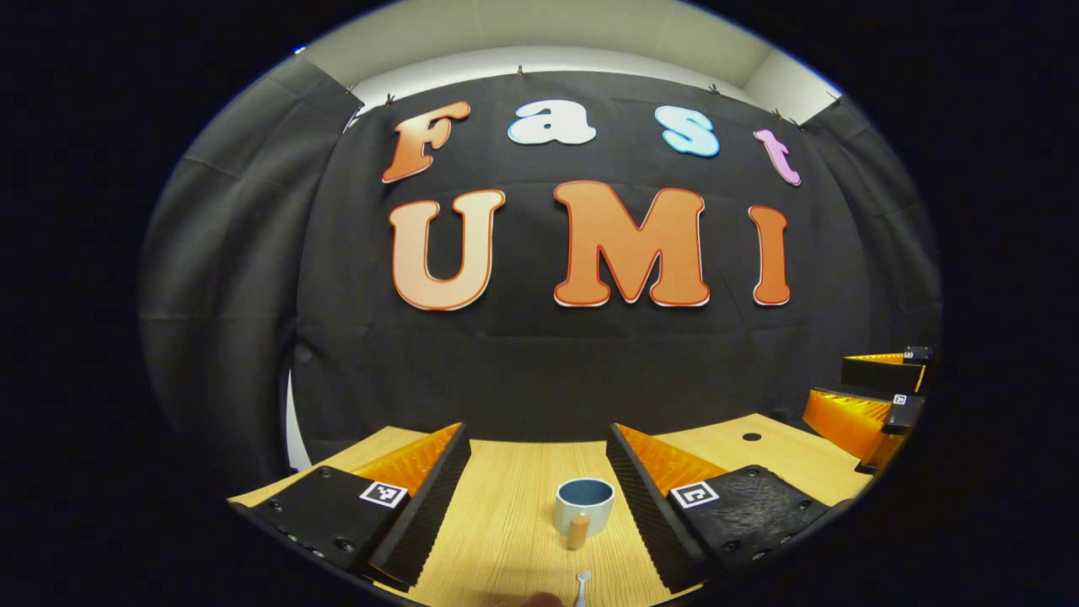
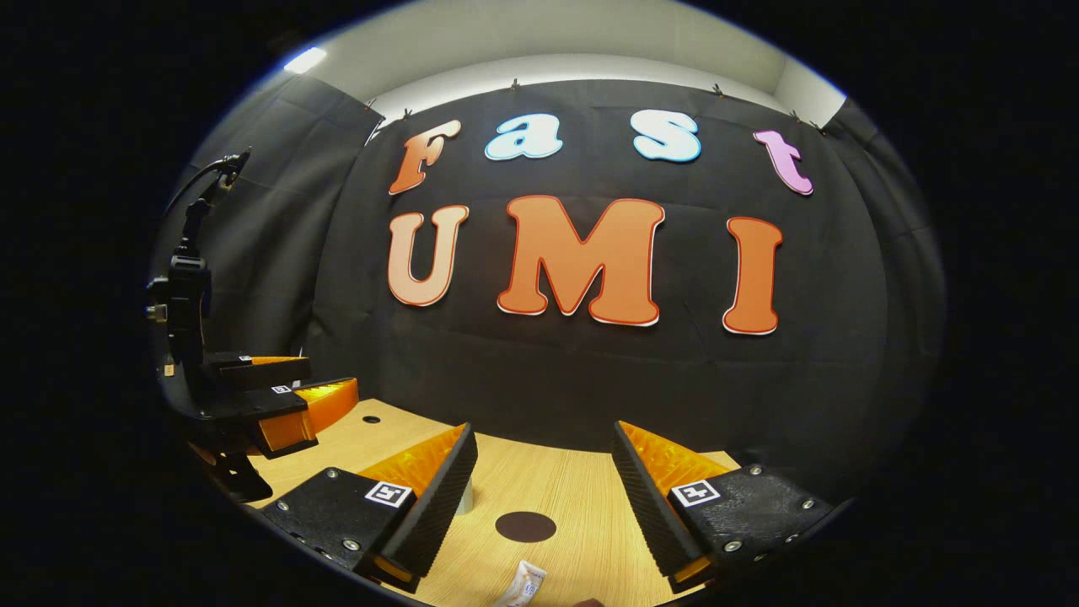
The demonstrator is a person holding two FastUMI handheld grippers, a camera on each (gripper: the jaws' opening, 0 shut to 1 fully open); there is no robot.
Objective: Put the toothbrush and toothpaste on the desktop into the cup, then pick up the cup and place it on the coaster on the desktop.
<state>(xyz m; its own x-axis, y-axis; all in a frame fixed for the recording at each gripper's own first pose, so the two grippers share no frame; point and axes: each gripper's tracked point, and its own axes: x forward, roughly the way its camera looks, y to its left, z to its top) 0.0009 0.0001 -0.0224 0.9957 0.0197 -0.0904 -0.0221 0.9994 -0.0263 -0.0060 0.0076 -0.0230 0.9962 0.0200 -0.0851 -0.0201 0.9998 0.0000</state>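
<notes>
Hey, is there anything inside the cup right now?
From the left gripper view, the cup looks empty: its dark blue inside shows nothing sticking out. The near wall hides the bottom, so that part can't be checked. A toothbrush lies on the desk nearby.

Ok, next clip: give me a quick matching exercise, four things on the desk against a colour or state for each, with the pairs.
Things:
1. cup
2. coaster
3. toothpaste
4. left hand-held gripper

Descriptions:
A. dark flat disc on the wood
B. open, fingers spread either side of the cup
C. pale blue-grey, upright, with a wooden handle
D. white tube lying at the near edge of the right gripper view

Pairs: 1-C, 2-A, 3-D, 4-B
</notes>
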